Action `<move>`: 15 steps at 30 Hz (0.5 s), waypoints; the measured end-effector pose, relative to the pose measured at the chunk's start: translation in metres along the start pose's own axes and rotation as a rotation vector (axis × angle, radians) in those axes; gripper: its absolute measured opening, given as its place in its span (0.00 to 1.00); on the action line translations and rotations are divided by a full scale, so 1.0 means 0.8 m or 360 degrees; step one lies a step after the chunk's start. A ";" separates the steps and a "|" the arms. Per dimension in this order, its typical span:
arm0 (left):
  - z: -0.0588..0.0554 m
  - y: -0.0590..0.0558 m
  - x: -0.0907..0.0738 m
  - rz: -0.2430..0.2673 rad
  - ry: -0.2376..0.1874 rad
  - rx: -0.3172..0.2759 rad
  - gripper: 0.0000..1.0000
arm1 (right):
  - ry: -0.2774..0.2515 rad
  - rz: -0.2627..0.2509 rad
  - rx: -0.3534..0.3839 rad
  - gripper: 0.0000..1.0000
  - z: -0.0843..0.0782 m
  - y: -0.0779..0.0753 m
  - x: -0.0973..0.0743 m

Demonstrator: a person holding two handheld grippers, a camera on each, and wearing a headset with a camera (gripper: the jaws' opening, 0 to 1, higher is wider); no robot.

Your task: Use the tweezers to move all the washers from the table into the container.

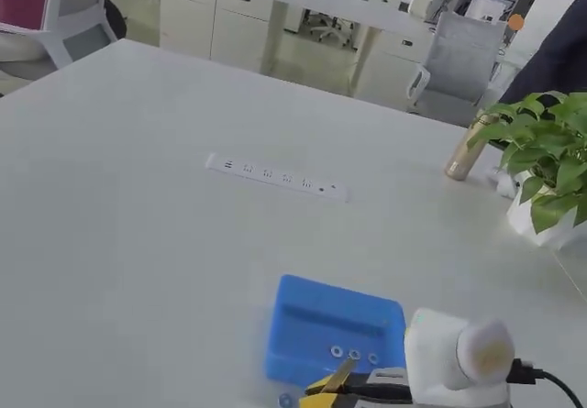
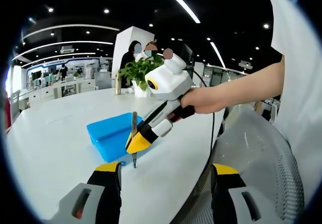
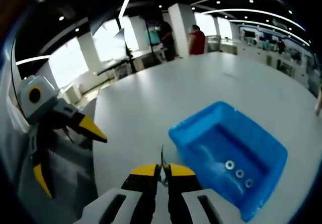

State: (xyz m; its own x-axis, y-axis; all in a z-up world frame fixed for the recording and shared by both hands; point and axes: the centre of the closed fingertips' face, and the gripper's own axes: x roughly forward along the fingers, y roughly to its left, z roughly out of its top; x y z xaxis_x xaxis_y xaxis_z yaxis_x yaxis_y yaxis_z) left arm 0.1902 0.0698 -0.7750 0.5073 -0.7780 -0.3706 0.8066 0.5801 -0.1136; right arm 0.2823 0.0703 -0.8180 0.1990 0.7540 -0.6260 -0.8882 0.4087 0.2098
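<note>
The blue container (image 1: 303, 321) sits at the table's near edge with three washers (image 1: 354, 355) inside it. My right gripper (image 1: 321, 391) is shut on the thin tweezers (image 1: 345, 370), just in front of the container. From the left gripper view, the tweezers (image 2: 134, 133) point down, tip at the table beside the container (image 2: 108, 133), held by the right gripper (image 2: 137, 142). The right gripper view shows the tweezers (image 3: 161, 158) between my shut right gripper (image 3: 161, 172), the container (image 3: 201, 133) and its washers (image 3: 239, 173). My left gripper (image 2: 166, 191) stands open and empty, off the table's edge (image 3: 68, 156).
A white power strip (image 1: 275, 175) lies mid-table. A potted plant (image 1: 546, 165) and a gold bottle (image 1: 464, 151) stand at the far right. A small ring-like thing (image 1: 286, 399) lies by the container's near corner. A mesh chair (image 2: 256, 153) is beside the table edge.
</note>
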 end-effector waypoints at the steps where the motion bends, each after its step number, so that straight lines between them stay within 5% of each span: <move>1: 0.000 0.000 0.000 -0.0001 0.0001 0.0002 0.73 | 0.0006 -0.0002 -0.0025 0.04 0.000 0.002 0.000; 10: -0.001 -0.002 0.000 -0.0009 0.0008 0.0009 0.73 | 0.0093 -0.0023 -0.0470 0.04 -0.004 0.020 0.007; 15: 0.000 -0.001 0.000 -0.0005 0.0005 0.0009 0.73 | 0.0102 -0.0046 -0.0483 0.03 -0.006 0.016 0.006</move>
State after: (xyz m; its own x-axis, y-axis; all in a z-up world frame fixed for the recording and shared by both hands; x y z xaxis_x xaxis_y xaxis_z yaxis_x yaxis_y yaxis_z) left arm 0.1893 0.0693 -0.7751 0.5038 -0.7791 -0.3730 0.8100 0.5761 -0.1094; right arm 0.2700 0.0768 -0.8218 0.2084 0.7064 -0.6765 -0.9675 0.2503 -0.0367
